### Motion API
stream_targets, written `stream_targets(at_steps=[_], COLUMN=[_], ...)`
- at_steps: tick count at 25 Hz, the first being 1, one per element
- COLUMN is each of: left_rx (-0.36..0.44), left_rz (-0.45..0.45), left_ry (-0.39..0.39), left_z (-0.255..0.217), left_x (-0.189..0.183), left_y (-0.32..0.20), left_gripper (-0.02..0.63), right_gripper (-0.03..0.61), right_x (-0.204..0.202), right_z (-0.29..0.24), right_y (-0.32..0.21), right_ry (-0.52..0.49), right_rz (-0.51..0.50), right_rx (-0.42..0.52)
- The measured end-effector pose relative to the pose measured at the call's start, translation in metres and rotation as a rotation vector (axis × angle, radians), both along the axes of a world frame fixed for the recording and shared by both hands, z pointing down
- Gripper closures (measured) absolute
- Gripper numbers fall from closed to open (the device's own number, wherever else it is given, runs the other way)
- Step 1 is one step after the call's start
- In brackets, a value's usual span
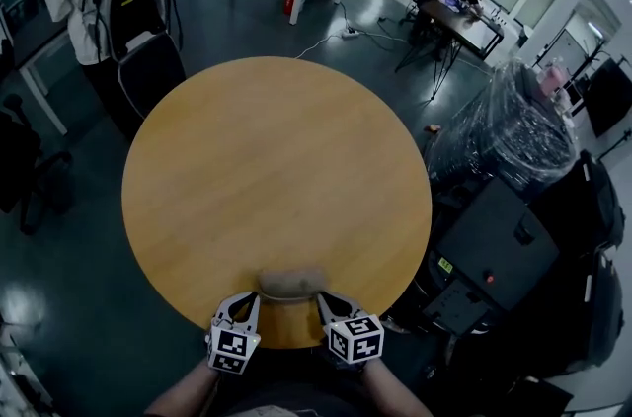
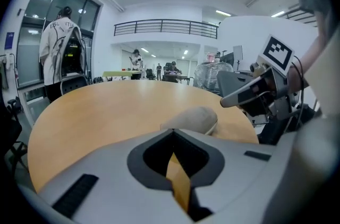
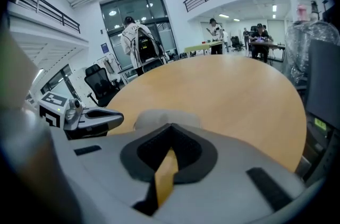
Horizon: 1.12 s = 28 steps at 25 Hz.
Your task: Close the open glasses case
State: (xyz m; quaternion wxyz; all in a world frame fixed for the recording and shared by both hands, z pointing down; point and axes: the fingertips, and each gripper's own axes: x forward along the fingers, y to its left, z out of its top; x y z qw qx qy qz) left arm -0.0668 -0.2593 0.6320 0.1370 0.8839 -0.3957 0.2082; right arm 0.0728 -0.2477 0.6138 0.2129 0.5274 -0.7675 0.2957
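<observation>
Lying at the near edge of the round wooden table, the beige-grey glasses case sits crosswise between the two grippers. Its lid is lowered onto its base so that only a thin pale seam shows, and nothing of its inside can be seen. The left gripper is just beside the case's left end and the right gripper just beside its right end, whether touching cannot be told, and each has its jaws pressed together with nothing held between them.
</observation>
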Motion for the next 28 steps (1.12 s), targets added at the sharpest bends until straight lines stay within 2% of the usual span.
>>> stream_targets(at_steps=[4,9,13,18,22,28], left_rx=[0.03,0.065,0.092,0.155,0.203,0.252], left_rz=[-0.041,-0.095,-0.188,-0.276,-0.314,-0.359], left_ry=[0.022,0.044,0.085,0.083,0.098,0.105], left_z=[-0.013,-0.033,-0.045,-0.061,-0.083,-0.109], left_x=[-0.009,-0.005,0.006,0.02,0.035,0.044], left_y=[0.01,0.055,0.095,0.145,0.189,0.254], left_gripper=[0.607,0.607,0.607,0.607,0.607,0.607], right_gripper=[0.591,0.591,0.591,0.591,0.591,0.591], right_x=[-0.003,-0.001,0.027,0.07,0.099,0.12], right_z=[-0.006,-0.016,-0.024,-0.028,-0.04,-0.056], right_y=[0.009,0.043,0.095,0.169,0.22,0.281], right_ry=[-0.023,-0.05,-0.094,-0.119,-0.14,-0.174], right_rz=[-0.022,-0.078,-0.108,-0.108,-0.096,-0.1], right_rx=[0.023,0.059,0.088,0.114,0.156,0.211])
